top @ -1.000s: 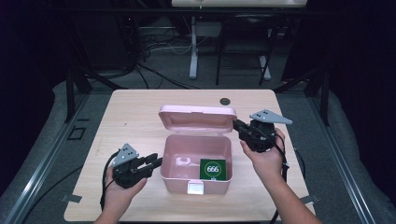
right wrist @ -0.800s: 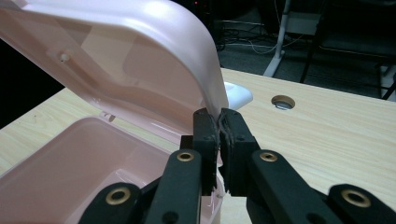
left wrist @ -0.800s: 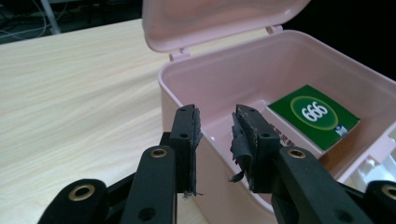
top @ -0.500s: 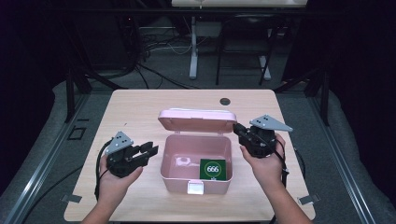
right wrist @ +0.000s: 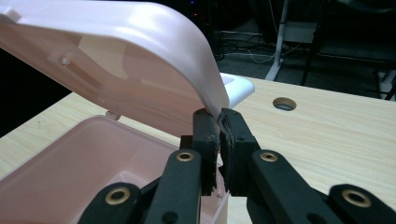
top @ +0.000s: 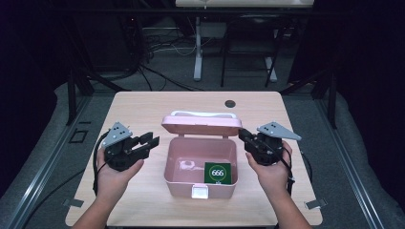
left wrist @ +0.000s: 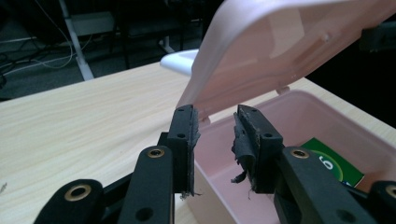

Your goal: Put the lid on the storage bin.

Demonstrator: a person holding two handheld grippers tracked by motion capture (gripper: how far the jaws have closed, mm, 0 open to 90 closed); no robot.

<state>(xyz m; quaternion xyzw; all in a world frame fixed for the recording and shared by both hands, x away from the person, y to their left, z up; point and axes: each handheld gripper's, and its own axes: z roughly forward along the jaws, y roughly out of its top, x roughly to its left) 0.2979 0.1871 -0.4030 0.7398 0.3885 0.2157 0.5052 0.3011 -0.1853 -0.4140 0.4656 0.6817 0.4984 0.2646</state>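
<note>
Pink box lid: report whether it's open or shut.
Open. The lid stands tilted up behind the box, exposing a green card inside; the right claw pinches the lid's edge.

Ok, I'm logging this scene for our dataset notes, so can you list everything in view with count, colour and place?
Table: one, light wood, centre of the high view, on a grey floor.
Box: one, pink, open, at table centre near the person's edge.
Lid: one, pink, raised at the box's far side, with a white handle.
Card: one, green with "666" in a white ring, inside the box at its right near corner.
Hole: one, dark, round, in the table's far side.
Left gripper: one, black, open, left of the box.
Right gripper: one, black, shut on the lid's edge.
Hands: two, holding the grippers.
</note>
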